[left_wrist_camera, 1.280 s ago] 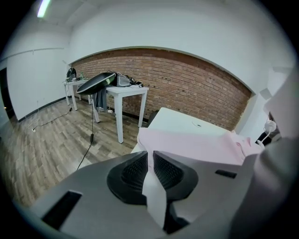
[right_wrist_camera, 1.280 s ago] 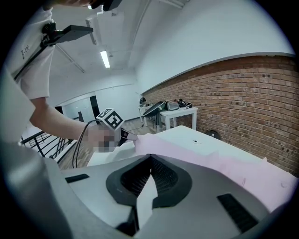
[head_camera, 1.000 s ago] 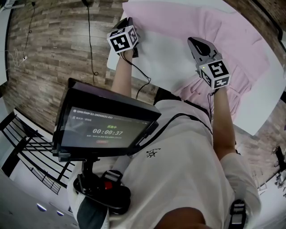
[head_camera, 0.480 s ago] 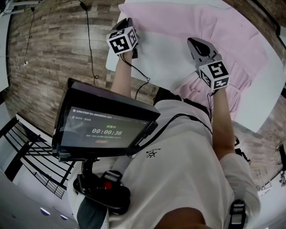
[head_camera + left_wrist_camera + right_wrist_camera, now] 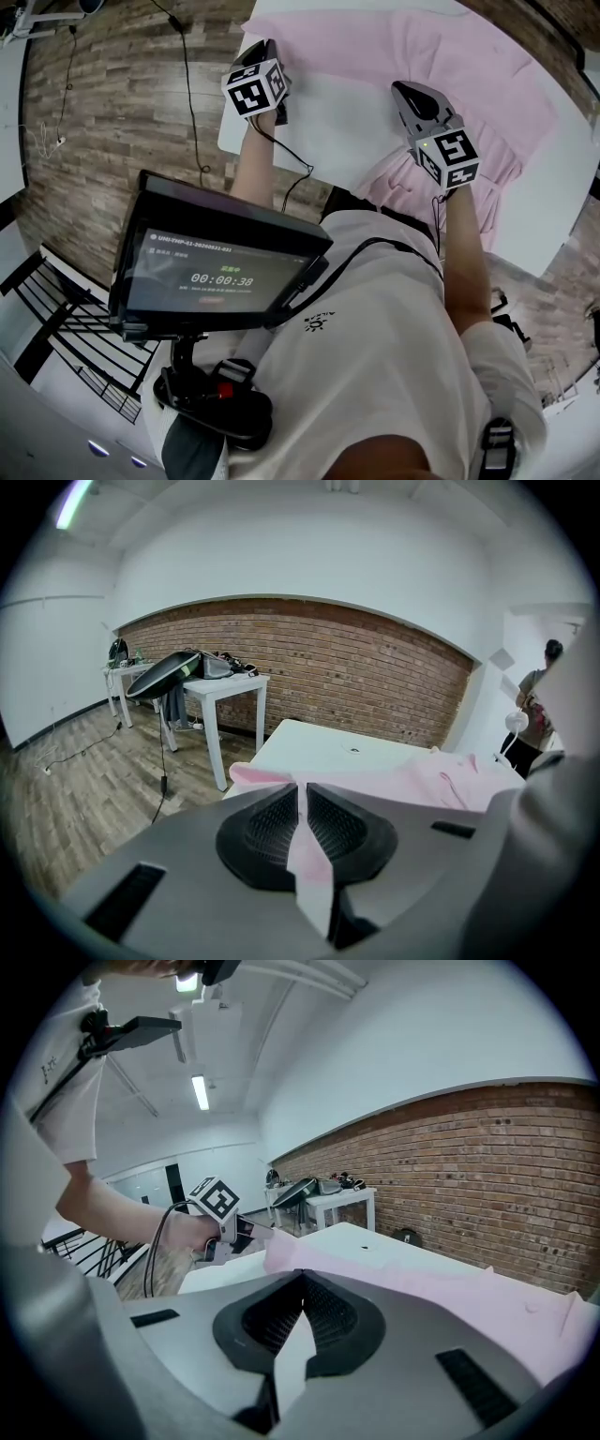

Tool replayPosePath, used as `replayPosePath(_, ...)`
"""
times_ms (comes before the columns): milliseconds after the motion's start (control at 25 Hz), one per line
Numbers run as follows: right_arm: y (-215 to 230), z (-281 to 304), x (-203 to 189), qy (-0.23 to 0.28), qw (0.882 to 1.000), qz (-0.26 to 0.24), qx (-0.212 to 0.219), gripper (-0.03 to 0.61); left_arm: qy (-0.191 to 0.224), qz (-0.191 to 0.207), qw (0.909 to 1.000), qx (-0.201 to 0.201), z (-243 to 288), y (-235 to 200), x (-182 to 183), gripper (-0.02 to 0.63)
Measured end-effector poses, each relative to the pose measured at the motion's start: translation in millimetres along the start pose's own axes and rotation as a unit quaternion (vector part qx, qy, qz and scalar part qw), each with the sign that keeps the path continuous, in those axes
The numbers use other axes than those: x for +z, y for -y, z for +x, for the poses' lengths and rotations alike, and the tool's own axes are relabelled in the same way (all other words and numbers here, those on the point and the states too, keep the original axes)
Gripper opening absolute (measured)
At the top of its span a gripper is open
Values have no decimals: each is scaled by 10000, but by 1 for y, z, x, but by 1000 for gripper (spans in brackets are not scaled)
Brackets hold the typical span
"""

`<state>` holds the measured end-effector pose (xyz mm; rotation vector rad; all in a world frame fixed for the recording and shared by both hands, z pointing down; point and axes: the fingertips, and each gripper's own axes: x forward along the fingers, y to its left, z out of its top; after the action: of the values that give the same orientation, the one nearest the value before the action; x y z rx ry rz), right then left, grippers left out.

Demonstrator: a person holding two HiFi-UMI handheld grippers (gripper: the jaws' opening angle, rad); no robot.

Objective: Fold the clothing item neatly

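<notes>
A pink garment (image 5: 441, 66) lies spread over a white table (image 5: 337, 117). At the table's left corner my left gripper (image 5: 266, 47) is shut on the garment's near-left edge, and in the left gripper view a strip of the pink garment (image 5: 422, 778) runs between the pads of my left gripper (image 5: 302, 797). My right gripper (image 5: 402, 88) is shut on the near edge further right, where the cloth bunches and hangs off the table. In the right gripper view pale cloth sits between the closed jaws of my right gripper (image 5: 301, 1281), and the pink garment (image 5: 450, 1288) stretches toward the left gripper (image 5: 246, 1230).
A screen on a chest rig (image 5: 225, 267) fills the lower left of the head view. Cables (image 5: 187, 94) trail over the wooden floor. A white side table (image 5: 220, 682) with gear stands by the brick wall. A person (image 5: 536, 700) stands at the far right.
My left gripper has lifted slightly with the garment's edge in it. My right gripper has stayed where it was, still shut on the cloth.
</notes>
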<state>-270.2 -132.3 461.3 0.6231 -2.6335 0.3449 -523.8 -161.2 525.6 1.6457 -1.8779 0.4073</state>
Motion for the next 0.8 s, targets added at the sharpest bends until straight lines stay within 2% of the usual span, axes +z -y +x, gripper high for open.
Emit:
replayPosePath(280,13,-46,-4,109,9999,30,-51,3,117,188,9997,-46,-19,47,9,34)
replayPosePath(600,23,-43,-4,176,9998,63,-86,3,194,315,9993,-66,-9,54,20,34)
replayPosePath(800,27,-74,-10,219,9996,80,-174,3,260,333,9990,-143,-22,84,18,34)
